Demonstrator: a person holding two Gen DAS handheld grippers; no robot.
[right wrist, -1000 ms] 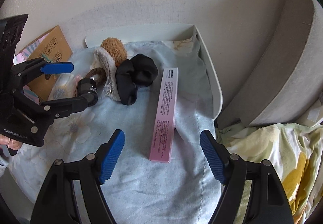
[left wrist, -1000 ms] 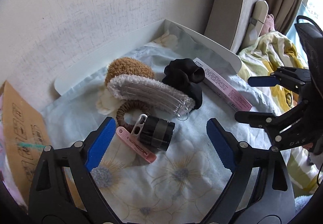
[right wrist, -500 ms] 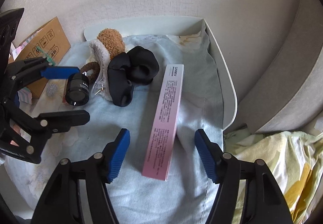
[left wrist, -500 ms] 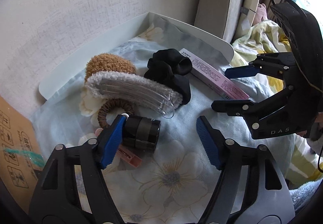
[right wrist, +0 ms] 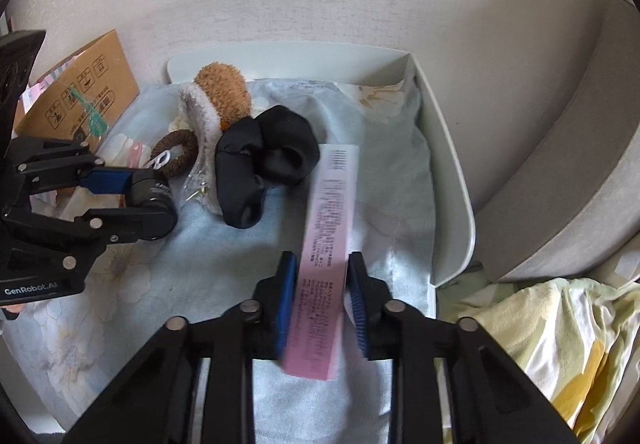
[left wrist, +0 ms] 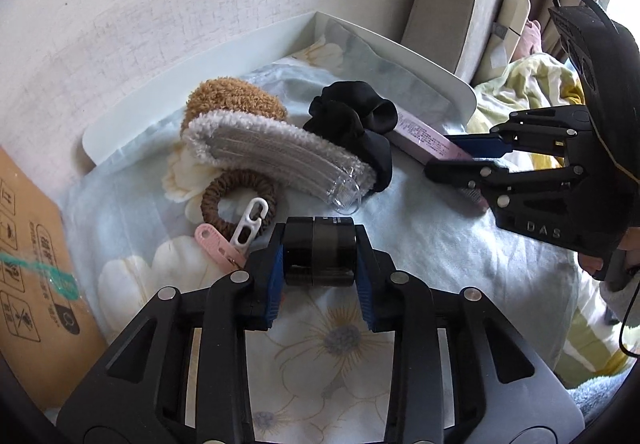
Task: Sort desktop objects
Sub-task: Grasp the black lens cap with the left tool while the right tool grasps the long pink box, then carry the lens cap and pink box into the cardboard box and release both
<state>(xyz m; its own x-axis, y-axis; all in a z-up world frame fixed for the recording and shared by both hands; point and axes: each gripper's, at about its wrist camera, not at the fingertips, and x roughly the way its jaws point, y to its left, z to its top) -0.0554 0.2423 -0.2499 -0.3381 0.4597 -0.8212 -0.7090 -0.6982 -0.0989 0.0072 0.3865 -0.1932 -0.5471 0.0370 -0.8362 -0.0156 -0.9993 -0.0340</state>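
Note:
My left gripper (left wrist: pixel 320 240) has its blue pads pressed on both ends of a short black cylinder (left wrist: pixel 320 256), with its jaws still closing; it also shows in the right wrist view as the left gripper (right wrist: pixel 132 196). My right gripper (right wrist: pixel 322 260) clamps the near part of a long pink box (right wrist: pixel 326 228), its jaws closing too, and the box's far end points at a black scrunchie (right wrist: pixel 264 164). Both things rest on a pale blue flowered cloth lining a white tray (right wrist: pixel 452 172).
Behind the cylinder lie a brown hair tie (left wrist: pixel 236 196), a white hook clip (left wrist: pixel 250 220), a pink clip (left wrist: pixel 216 248), a fuzzy white hair clip (left wrist: pixel 276 152) and a brown plush piece (left wrist: pixel 236 100). A cardboard box (left wrist: pixel 32 244) stands left; a grey cushion (right wrist: pixel 560 184) and yellow bedding (right wrist: pixel 540 344) lie right.
Both grippers went from wide open to closed: the left one onto the black cylinder, the right one onto the pink box. Each also came down closer to the cloth.

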